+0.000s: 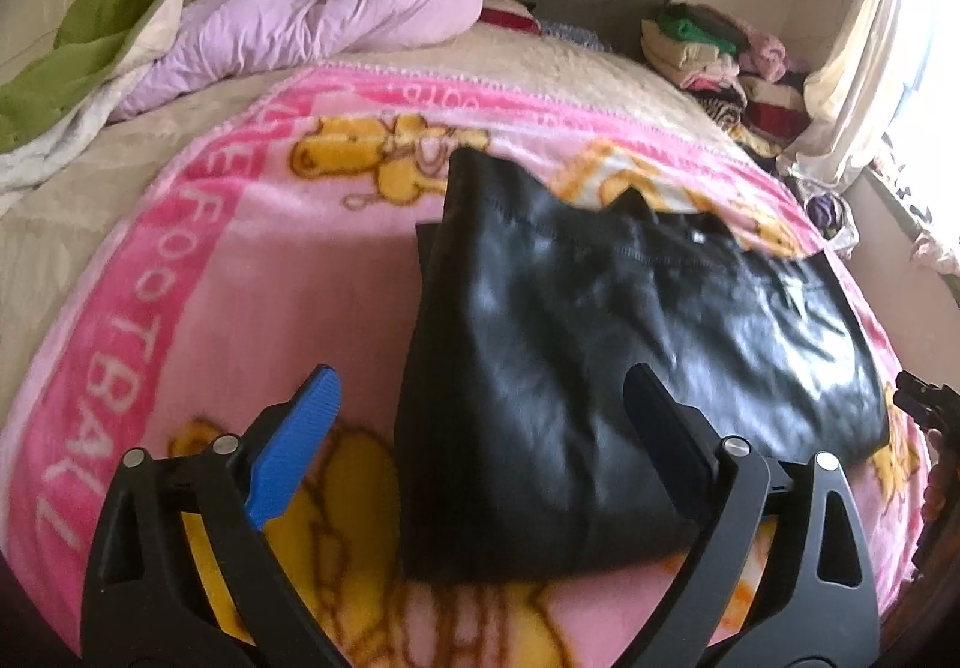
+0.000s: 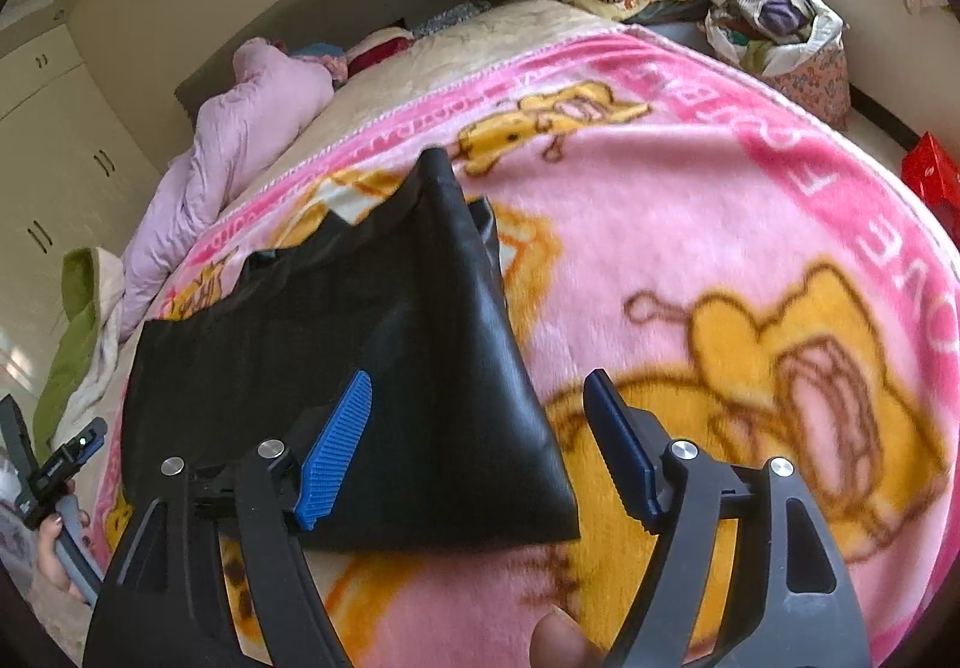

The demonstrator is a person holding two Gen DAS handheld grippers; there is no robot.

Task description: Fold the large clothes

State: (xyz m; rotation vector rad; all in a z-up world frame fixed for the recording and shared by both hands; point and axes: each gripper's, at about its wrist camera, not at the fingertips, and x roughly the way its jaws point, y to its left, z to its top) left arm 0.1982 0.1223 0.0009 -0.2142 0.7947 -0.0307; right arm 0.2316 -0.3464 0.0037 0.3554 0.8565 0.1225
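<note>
Hovering with both grippers spread and empty, left gripper [image 1: 480, 428] and right gripper [image 2: 480, 452], you face the folded black garment [image 1: 600, 368] mid-bed on the pink blanket [image 1: 210, 308]; its slick layers may slide apart if pinched shallowly.

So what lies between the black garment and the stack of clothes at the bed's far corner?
Only bedding: the pink cartoon blanket, then a cream cover, between the black garment and the stack of clothes. Both wrist views show it.
</note>
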